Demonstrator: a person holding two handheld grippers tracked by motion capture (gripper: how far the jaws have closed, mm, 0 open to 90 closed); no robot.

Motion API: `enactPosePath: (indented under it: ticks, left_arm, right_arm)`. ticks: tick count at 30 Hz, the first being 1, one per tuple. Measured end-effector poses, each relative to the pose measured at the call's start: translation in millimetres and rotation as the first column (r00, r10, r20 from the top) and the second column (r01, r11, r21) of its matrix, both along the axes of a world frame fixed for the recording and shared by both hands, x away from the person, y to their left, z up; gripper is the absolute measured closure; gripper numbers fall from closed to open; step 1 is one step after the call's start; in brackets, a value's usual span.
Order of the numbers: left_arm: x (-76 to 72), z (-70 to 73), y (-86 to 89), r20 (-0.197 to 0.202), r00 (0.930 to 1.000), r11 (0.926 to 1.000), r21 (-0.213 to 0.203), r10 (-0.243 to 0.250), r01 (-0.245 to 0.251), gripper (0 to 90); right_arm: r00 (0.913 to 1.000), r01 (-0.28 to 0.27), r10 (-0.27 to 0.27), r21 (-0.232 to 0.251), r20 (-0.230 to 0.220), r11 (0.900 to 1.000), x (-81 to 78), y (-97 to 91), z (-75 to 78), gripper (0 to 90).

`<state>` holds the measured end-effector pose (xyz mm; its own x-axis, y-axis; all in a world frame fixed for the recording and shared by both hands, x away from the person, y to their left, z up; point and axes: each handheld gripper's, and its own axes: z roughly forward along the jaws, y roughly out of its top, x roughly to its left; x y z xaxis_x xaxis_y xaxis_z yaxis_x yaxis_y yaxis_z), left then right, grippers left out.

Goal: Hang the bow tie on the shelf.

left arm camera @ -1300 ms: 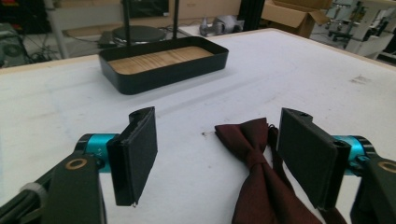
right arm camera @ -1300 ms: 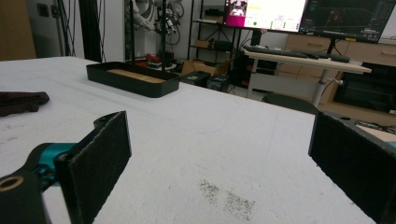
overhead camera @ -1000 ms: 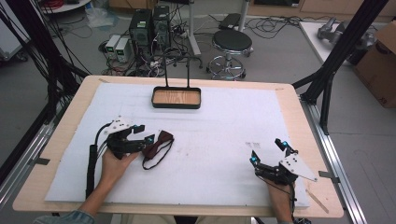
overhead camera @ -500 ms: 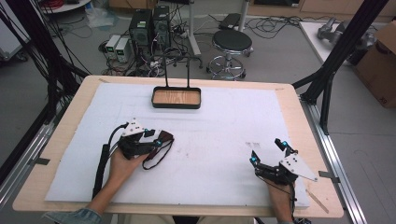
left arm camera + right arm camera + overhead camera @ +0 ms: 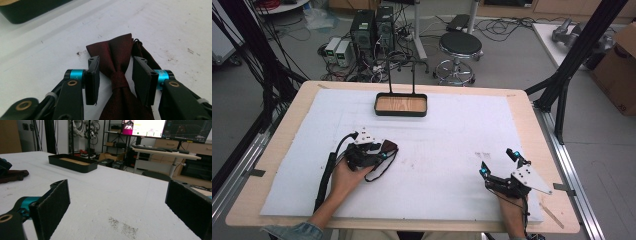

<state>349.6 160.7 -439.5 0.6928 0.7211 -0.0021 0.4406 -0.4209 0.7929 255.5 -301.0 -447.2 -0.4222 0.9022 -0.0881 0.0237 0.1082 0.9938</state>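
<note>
While the right gripper (image 5: 498, 163) gapes, the left gripper's (image 5: 115, 72) parted jaws straddle a maroon bow tie (image 5: 119, 67).

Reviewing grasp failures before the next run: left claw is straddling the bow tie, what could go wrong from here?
1. The left claw is open around the dark red fabric bow tie's narrow knot; closing may pinch only a fold, and the tie could slip.
2. The tie's thin black strap trails loose beside the claw and may snag or drag on lifting.
3. The pads sit low, so they could scrape the white foam sheet.
</note>
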Motion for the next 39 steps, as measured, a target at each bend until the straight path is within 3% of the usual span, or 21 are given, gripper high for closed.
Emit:
enactPosePath:
  ticks: [9,14,18,22,24,26,30,31,36,39]
  left_arm:
    - [0.3,-1.9,-4.5,-0.015,0.9999,0.9981,0.062,-0.009,0.009,65.4]
    - [0.7,-2.2,-2.5,-0.033,0.9993,0.9984,0.052,-0.019,0.021,71.8]
    - [0.9,-0.5,0.8,-0.033,0.9989,0.9994,0.008,-0.033,0.033,74.9]
    - [-3.2,10.1,9.5,0.022,0.9992,0.9971,-0.068,-0.034,0.035,75.1]
    - [-3.5,11.8,11.5,0.029,0.9992,0.9961,-0.084,-0.027,0.03,75.1]
    - [-1.9,14.8,17.4,0.04,0.999,0.9908,-0.133,-0.018,0.023,75.1]
    - [-0.8,19.9,21.0,0.057,0.9981,0.9884,-0.149,-0.022,0.03,75.0]
    - [-1.5,24.5,24.2,0.093,0.9957,0.9833,-0.18,-0.007,0.024,75.0]
    - [4.2,35.0,29.1,0.106,0.9943,0.9803,-0.196,-0.005,0.026,75.1]
    - [11.5,41.7,31.5,0.122,0.9926,0.9724,-0.232,0.003,0.025,75.1]
  right_arm:
    - [1.0,0.0,0.0,0.0,-0.003,1.0,-0.5,0.3,-0.1,4.9]
    - [1.0,-0.002,0.002,-0.007,0.003,1.0,-0.1,0.4,0.1,4.9]
    - [1.0,-0.001,0.001,-0.002,0.0,1.0,-0.6,0.2,0.0,4.9]
    - [1.0,-0.003,0.003,-0.003,-0.002,1.0,-0.3,1.0,0.0,4.9]
    - [1.0,-0.004,0.004,-0.006,-0.002,1.0,-0.3,0.7,0.0,4.9]
    - [1.0,0.0,0.0,-0.003,-0.002,1.0,-0.5,0.5,0.0,4.9]
    - [1.0,-0.002,0.002,-0.004,-0.003,1.0,-0.2,0.6,-0.1,4.9]
    - [1.0,-0.001,0.001,-0.004,-0.003,1.0,-0.1,0.8,0.0,4.9]
    - [1.0,-0.004,0.003,-0.007,-0.003,1.0,-0.5,0.7,0.0,4.9]
    - [1.0,-0.001,0.001,-0.006,0.003,1.0,-1.2,0.1,-0.1,4.9]
